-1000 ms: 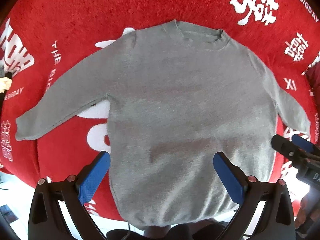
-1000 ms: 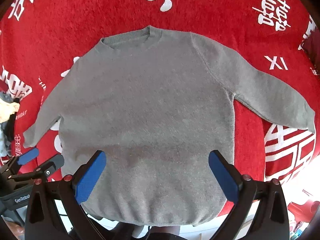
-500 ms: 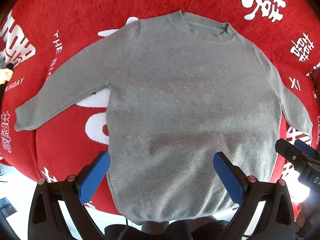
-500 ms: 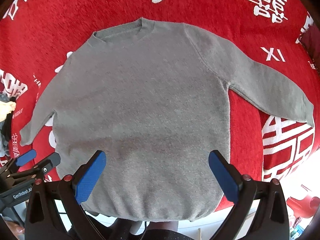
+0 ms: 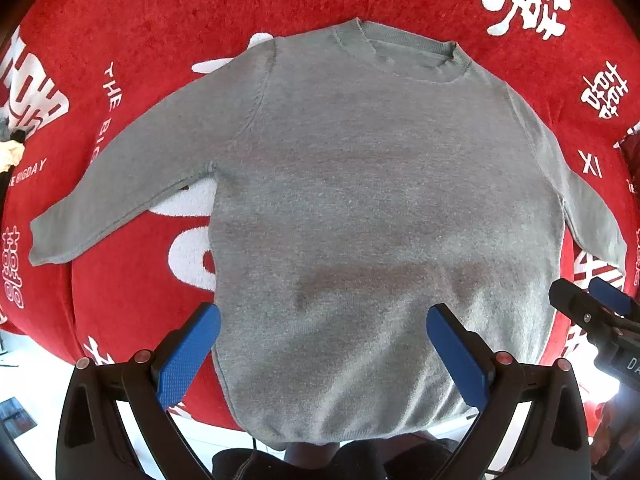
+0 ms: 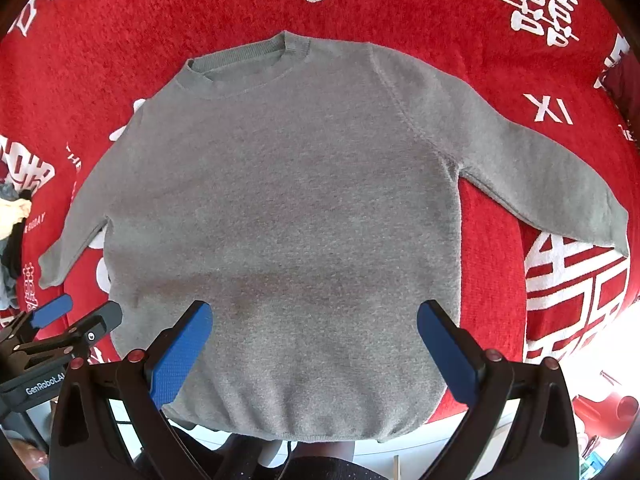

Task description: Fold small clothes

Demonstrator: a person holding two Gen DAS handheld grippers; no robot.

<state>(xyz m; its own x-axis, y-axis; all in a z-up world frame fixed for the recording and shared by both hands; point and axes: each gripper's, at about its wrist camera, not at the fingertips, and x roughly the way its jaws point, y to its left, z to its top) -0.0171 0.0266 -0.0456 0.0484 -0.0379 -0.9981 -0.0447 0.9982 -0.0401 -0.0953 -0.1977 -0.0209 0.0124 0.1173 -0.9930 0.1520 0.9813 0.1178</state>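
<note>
We hold our left gripper and right gripper side by side above the hem end of a small grey knitted sweater, both pointing along its body toward the ribbed neckline. Each gripper's blue-padded fingers stand spread wide, gripping nothing and not visibly touching the knit. The sweater lies flat, front up, sleeves angled outward, on a red plush blanket with white lettering, its hem hanging just over the blanket's near edge. A small heap of other clothes sits beyond the sweater's left sleeve cuff.
</note>
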